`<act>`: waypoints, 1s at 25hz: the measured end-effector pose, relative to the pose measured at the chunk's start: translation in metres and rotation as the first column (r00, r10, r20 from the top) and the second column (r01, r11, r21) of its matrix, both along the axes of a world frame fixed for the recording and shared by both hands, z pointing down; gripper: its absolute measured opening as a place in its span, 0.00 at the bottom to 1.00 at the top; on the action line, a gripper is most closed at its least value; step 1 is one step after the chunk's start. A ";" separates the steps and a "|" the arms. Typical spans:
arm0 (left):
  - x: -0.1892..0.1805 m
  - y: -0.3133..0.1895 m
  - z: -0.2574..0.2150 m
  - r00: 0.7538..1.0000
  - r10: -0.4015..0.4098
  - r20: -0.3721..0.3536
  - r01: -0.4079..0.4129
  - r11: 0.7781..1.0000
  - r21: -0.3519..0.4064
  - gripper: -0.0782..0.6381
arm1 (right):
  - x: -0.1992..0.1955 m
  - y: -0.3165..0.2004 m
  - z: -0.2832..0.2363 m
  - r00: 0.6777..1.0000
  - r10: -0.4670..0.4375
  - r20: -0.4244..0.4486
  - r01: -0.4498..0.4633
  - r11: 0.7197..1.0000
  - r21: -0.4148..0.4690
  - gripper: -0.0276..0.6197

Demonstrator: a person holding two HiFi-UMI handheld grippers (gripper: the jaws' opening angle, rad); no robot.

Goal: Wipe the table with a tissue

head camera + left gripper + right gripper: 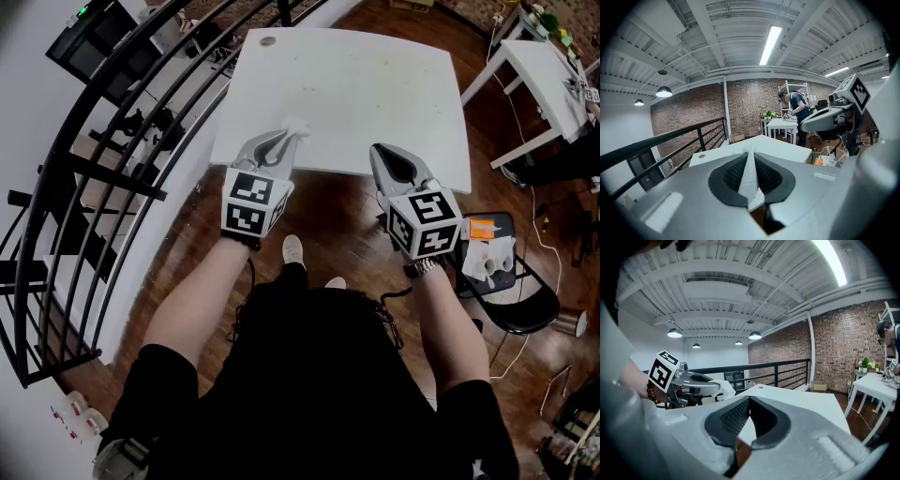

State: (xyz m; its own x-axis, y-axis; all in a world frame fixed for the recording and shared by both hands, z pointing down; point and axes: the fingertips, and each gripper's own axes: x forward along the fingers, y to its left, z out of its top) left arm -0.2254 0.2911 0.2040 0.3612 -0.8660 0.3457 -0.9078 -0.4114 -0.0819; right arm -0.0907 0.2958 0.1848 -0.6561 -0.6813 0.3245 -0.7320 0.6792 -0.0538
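1. The tissue (296,126) is a white, soft, crumpled strip with a finely dimpled surface. It is pinched flat in the left claw (281,139), and a tuft pokes out past the tips toward 12 o'clock.
2. The left claw is clenched on the tissue. In the left gripper view, the strip (750,174) runs up between the two dark ribbed pads.
3. The tuft hangs over the near edge of the worktop (375,84), close to its 7 o'clock corner. Whether it touches the surface cannot be told.
4. The worktop is a smooth, matte white rectangle, bare but for a small round disc (268,41) at its 11 o'clock corner.
5. The right claw (378,150) is clenched on nothing, its grey tapered tips meeting (749,399). It sits at 3 o'clock from the left claw, just short of the near edge.
6. A black metal railing (112,159) curves along the 9 o'clock side, close to the worktop.
7. At 4 o'clock, a black chair (530,305) stands on the wood floor (323,211).
8. A second white table (548,75) stands apart at 2 o'clock.
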 end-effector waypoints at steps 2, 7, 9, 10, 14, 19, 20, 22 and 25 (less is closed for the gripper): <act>-0.009 -0.011 0.002 1.000 0.005 -0.002 -0.005 1.000 -0.005 0.15 | -0.003 -0.011 0.000 0.999 0.029 -0.026 -0.029 1.000 -0.009 0.03; -0.033 -0.042 0.009 1.000 0.023 -0.018 -0.023 0.999 -0.022 0.15 | -0.024 -0.037 -0.008 0.996 0.058 -0.062 -0.057 0.998 0.013 0.03; -0.039 -0.054 0.014 0.999 0.037 -0.023 -0.038 0.999 -0.031 0.15 | -0.034 -0.049 -0.006 0.995 0.064 -0.072 -0.064 0.998 0.014 0.03; -0.042 -0.060 0.018 0.999 0.045 -0.025 -0.046 0.998 -0.037 0.15 | -0.038 -0.055 -0.004 0.995 0.069 -0.077 -0.068 0.998 0.009 0.03; -0.052 -0.082 0.029 0.996 0.074 -0.039 -0.076 0.995 -0.057 0.15 | -0.054 -0.075 0.006 0.991 0.091 -0.095 -0.092 0.996 -0.015 0.03; -0.066 -0.104 0.038 0.995 0.101 -0.026 -0.102 0.993 -0.067 0.15 | -0.069 -0.095 0.006 0.987 0.117 -0.114 -0.119 0.993 -0.015 0.03; -0.067 -0.107 0.039 0.994 0.107 -0.026 -0.108 0.992 -0.070 0.15 | -0.071 -0.097 0.005 0.985 0.121 -0.119 -0.124 0.992 -0.012 0.03; -0.069 -0.111 0.042 0.992 0.120 -0.026 -0.121 0.990 -0.077 0.15 | -0.075 -0.099 0.004 0.983 0.128 -0.131 -0.130 0.992 -0.007 0.03; -0.069 -0.117 0.044 0.990 0.136 -0.023 -0.138 0.987 -0.087 0.15 | -0.079 -0.103 0.000 0.981 0.132 -0.144 -0.133 0.991 0.000 0.03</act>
State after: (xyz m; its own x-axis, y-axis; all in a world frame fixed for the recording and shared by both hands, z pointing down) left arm -0.2944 0.1746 0.2477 0.4810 -0.7743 0.4112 -0.8433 -0.5370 -0.0247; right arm -0.1693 0.1932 0.1847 -0.5066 -0.7554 0.4156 -0.8161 0.5757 0.0515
